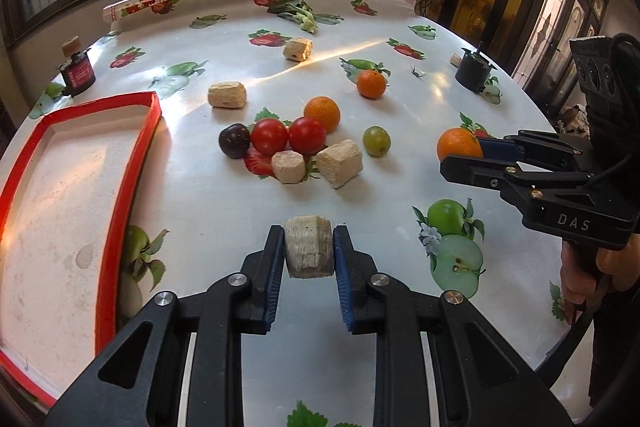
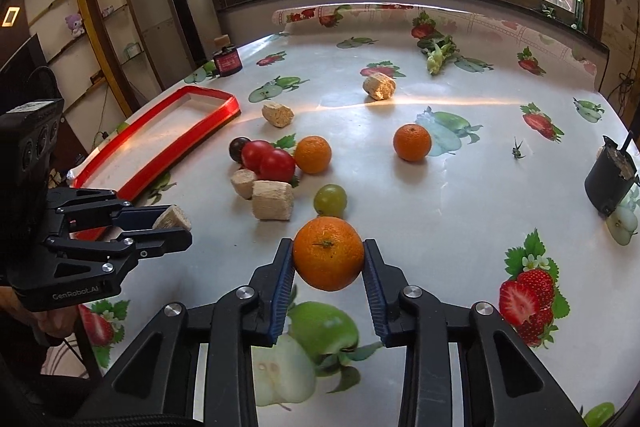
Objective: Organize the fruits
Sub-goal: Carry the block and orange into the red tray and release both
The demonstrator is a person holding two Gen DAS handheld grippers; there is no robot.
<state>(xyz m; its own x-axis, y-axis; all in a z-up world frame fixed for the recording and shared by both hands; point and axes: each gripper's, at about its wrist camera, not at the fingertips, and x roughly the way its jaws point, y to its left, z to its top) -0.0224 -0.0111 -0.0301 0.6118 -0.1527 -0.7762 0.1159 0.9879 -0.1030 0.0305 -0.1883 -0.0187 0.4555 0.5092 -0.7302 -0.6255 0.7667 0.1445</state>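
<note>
Your left gripper (image 1: 309, 247) is closed partway, both blue pads pressed flat against the sides of a pale block (image 1: 309, 246). In the right wrist view the same block (image 2: 172, 218) sits between the left gripper's (image 2: 176, 227) fingers, at the near end of the tray (image 2: 160, 151). Whether the block rests on the table (image 1: 400, 187) or is lifted clear, the frames do not settle.

Your right gripper (image 2: 328, 255) is open wider, about the width of an orange (image 2: 328, 253), with both pads touching that orange's sides. In the left wrist view this orange (image 1: 459, 143) shows at the right gripper's (image 1: 460, 153) tips, toward the right edge of the table.

Just beyond the held orange lies a green grape (image 2: 330, 199). Left of it stand two pale blocks (image 2: 272, 199) (image 2: 243, 182), touching each other. Behind them sit two tomatoes (image 2: 267, 158), pressed together, with a dark plum (image 2: 239, 149) at their left and a second orange (image 2: 313, 154) at their right. A third orange (image 2: 412, 142) lies apart, further right.

The red-rimmed tray lies along the left edge, holding nothing visible.

Farther off lie two more blocks (image 2: 277, 115) (image 2: 379, 86), then a leafy green (image 2: 437, 55) near the far edge. A black cup (image 2: 609, 183) stands at the far right, and a red canister (image 2: 227, 62) at the far left.
</note>
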